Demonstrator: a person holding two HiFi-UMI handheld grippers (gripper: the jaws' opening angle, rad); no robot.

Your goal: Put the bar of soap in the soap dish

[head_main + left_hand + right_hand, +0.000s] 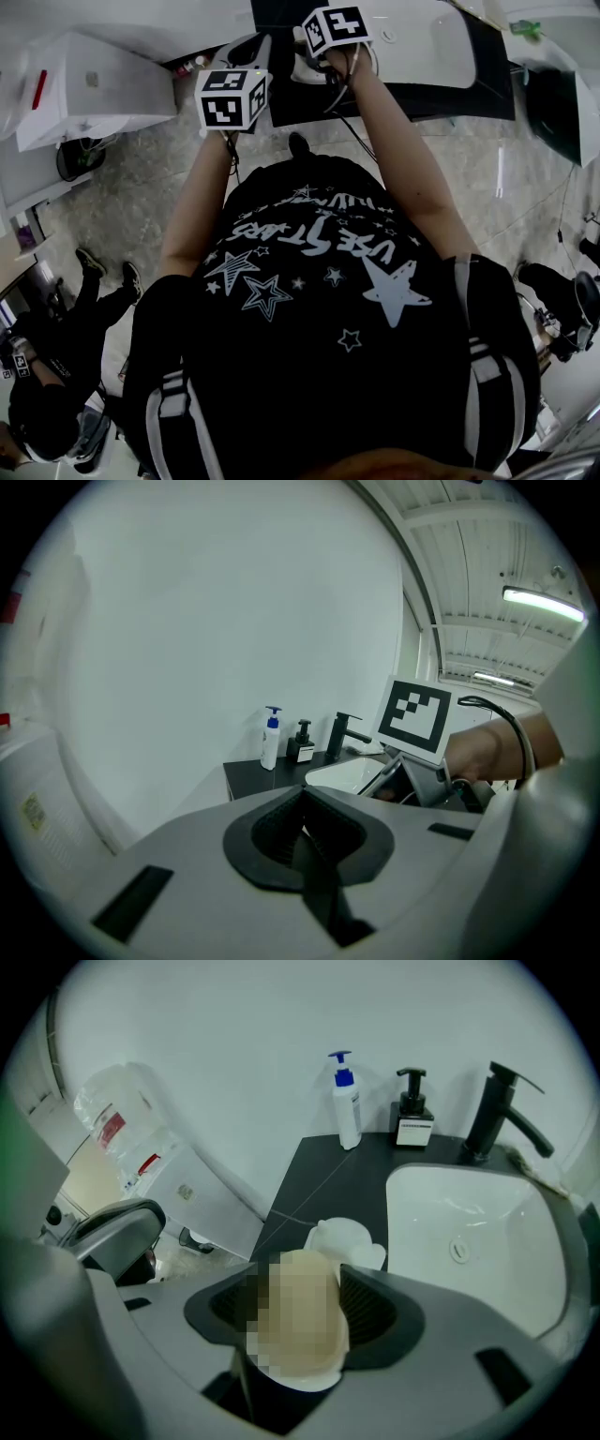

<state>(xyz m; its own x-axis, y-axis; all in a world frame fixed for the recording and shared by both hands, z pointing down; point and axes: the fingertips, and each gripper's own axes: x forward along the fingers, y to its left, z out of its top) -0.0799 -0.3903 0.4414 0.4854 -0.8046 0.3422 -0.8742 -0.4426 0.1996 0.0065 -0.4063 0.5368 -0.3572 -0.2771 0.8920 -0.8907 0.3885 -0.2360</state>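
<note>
In the right gripper view a cream bar of soap [305, 1312] fills the gap between my right gripper's [300, 1307] two dark pads, which close on its sides. A mosaic patch covers the soap's left part. Just beyond it a white soap dish [354, 1239] lies on the black counter [328, 1185], and a white rim shows under the soap's near end. Whether the soap rests in the dish I cannot tell. My left gripper [302, 832] hovers left of the right one, jaws together with nothing between them. The head view shows both marker cubes above the counter.
A white sink basin [478, 1232] with a black faucet [497, 1115] sits right of the dish. A white pump bottle with a blue top [345, 1101] and a black pump bottle [412, 1115] stand at the wall. A white appliance [89, 84] stands left of the counter.
</note>
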